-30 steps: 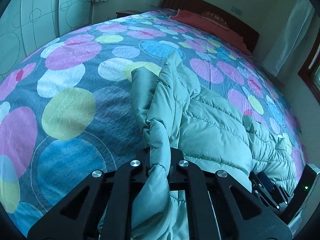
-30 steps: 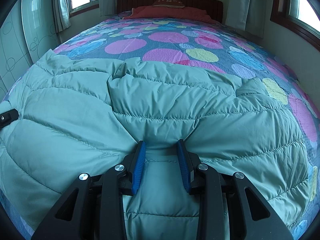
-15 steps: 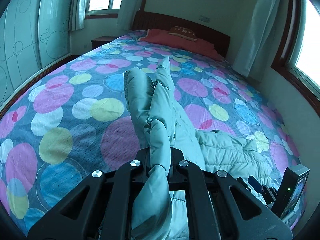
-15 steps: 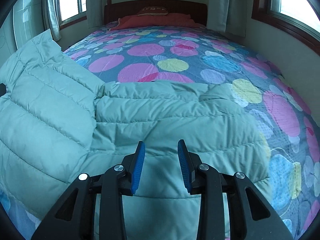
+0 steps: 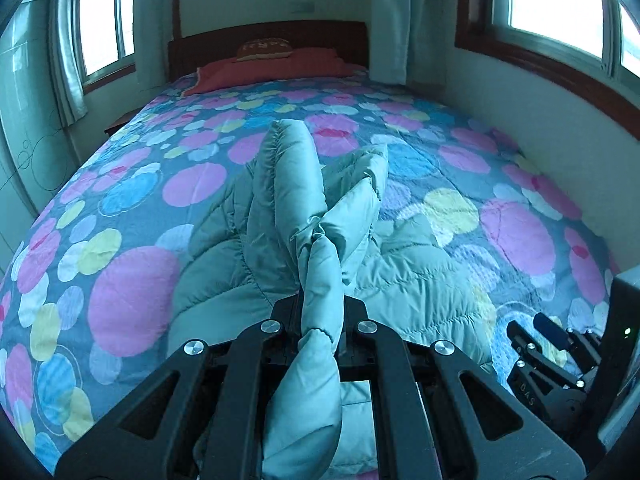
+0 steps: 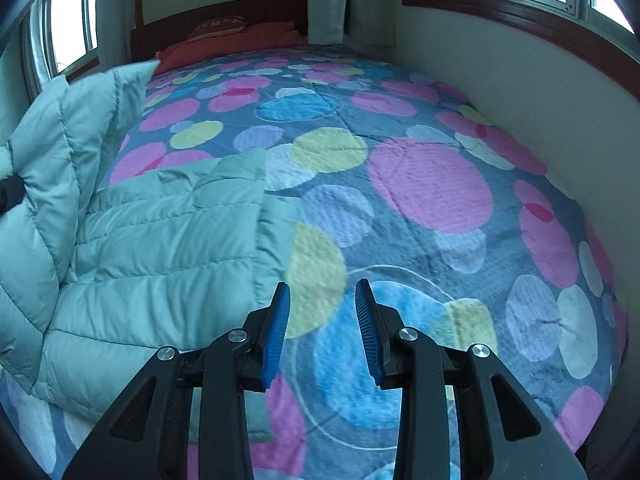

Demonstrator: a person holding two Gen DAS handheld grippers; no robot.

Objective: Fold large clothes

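A pale green quilted puffer jacket lies on the bed. My left gripper is shut on a bunched edge of it and holds that part lifted, so a flap stands up in front of the camera. In the right wrist view the jacket lies flat at the left, with the lifted flap rising at the far left. My right gripper is open and empty, over bare bedspread just right of the jacket's edge. The right gripper also shows at the lower right of the left wrist view.
The bedspread has large coloured dots. A red pillow and blanket lie by the dark wooden headboard. A white wall runs close along the bed's right side, with windows above. A curtain hangs at the far corner.
My left gripper has carried the held jacket edge up and rightward over the jacket. My right gripper has let go and moved right, off the jacket, onto bare bedspread.
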